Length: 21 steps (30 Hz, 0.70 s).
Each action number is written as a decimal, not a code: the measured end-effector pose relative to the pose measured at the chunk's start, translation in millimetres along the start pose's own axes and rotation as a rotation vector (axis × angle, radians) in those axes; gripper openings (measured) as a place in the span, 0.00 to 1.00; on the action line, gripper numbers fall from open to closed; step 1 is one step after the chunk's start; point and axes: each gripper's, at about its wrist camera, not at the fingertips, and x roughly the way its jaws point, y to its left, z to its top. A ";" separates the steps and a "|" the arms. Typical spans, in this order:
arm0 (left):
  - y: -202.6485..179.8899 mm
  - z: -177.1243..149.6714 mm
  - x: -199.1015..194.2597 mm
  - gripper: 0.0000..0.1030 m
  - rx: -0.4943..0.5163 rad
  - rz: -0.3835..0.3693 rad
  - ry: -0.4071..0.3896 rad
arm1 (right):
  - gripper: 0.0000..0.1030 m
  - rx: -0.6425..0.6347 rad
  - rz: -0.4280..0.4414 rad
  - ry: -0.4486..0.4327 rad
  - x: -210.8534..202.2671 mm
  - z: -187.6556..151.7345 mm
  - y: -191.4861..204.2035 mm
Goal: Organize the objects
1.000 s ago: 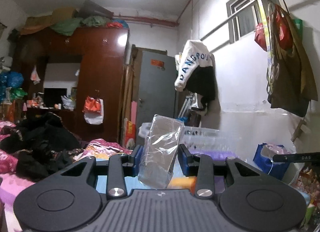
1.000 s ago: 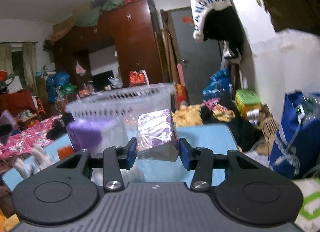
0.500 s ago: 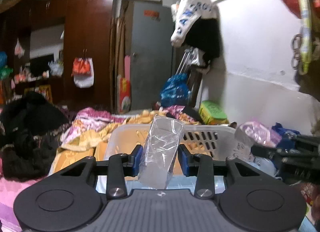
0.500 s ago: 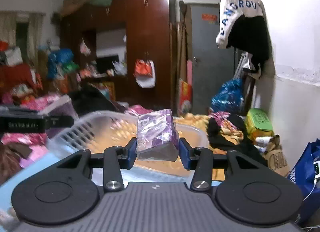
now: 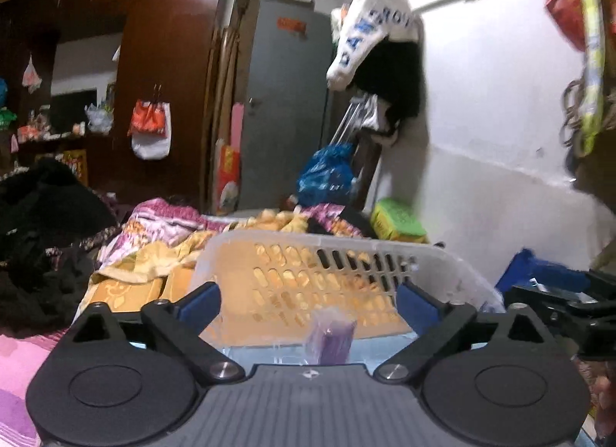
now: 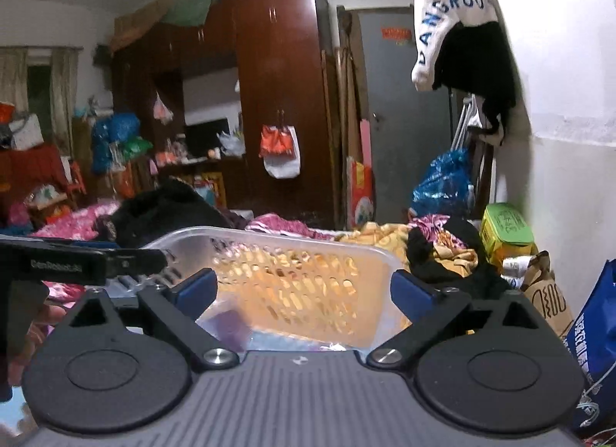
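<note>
Both claws, left [image 5: 308, 298] and right [image 6: 304, 291], are hanging released and empty over the perforated basket [image 5: 338, 273], which is collecting the purple packet [image 5: 331, 341].

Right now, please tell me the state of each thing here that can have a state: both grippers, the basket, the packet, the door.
left gripper: open, holding nothing.
right gripper: open, holding nothing.
basket: upright on the table, open at the top.
purple packet: free, standing inside the basket.
grey door: closed.
</note>
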 end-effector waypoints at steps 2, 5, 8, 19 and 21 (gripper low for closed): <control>-3.4 -12.8 -30.1 0.97 0.033 -0.036 -0.041 | 1.00 0.011 0.039 -0.027 -29.0 -12.1 -4.2; -12.6 -49.8 -80.2 0.97 0.083 -0.059 -0.074 | 1.00 0.036 0.073 -0.058 -67.1 -35.3 -12.2; -21.7 -91.9 -120.6 0.97 0.112 -0.115 -0.110 | 1.00 0.072 0.087 -0.079 -108.8 -74.1 -19.7; -53.9 -173.3 -142.5 0.84 0.218 -0.190 -0.100 | 0.80 0.040 0.176 -0.014 -99.6 -132.7 -4.3; -54.6 -180.4 -135.5 0.80 0.225 -0.203 -0.073 | 0.76 0.035 0.236 0.005 -89.6 -132.5 -0.2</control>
